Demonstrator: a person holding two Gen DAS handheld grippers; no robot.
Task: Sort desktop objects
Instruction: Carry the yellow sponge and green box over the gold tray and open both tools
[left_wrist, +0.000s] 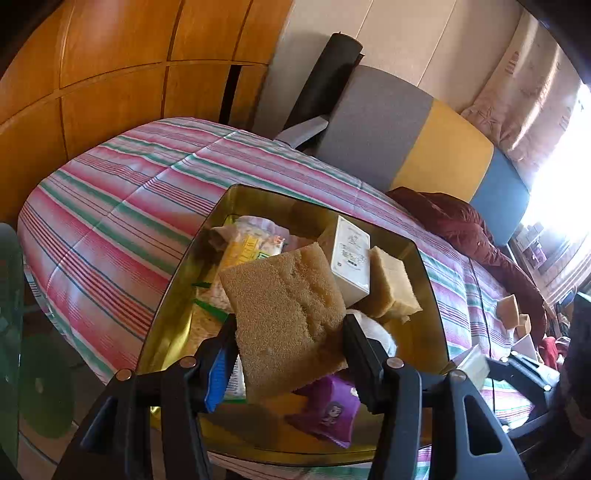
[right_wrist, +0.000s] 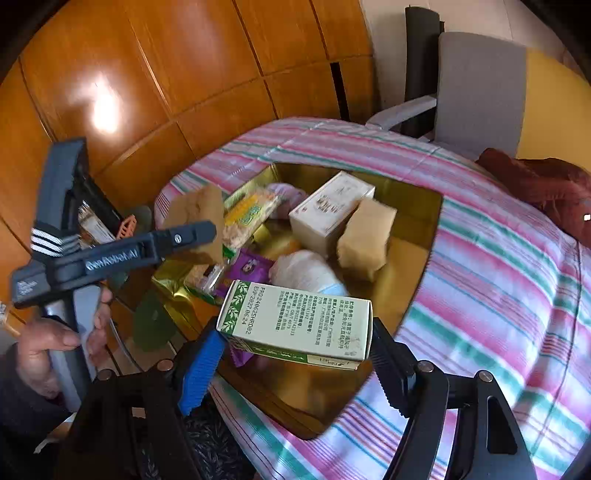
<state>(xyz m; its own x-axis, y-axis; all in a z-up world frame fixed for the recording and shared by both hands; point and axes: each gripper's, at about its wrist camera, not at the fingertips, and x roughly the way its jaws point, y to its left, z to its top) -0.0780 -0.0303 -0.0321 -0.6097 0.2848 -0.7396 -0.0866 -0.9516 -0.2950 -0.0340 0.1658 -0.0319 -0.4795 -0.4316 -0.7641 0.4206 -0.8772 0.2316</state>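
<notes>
- striped quilt (left_wrist: 122, 206), pink/green/white, spread over the surface under the tray
- wooden cabinet panels (right_wrist: 155, 74), glossy orange-brown, behind the quilt
- chair back (left_wrist: 424, 144), grey, yellow and blue sections, at the far edge of the quilt
- black roll (left_wrist: 328, 74), upright, leaning beside the chair
- dark red jacket (left_wrist: 469, 229), crumpled on the quilt near the chair
- pale patterned curtain (left_wrist: 524, 96), right, by a bright window
- green glass surface (left_wrist: 40, 376), lower left, edge only
</notes>
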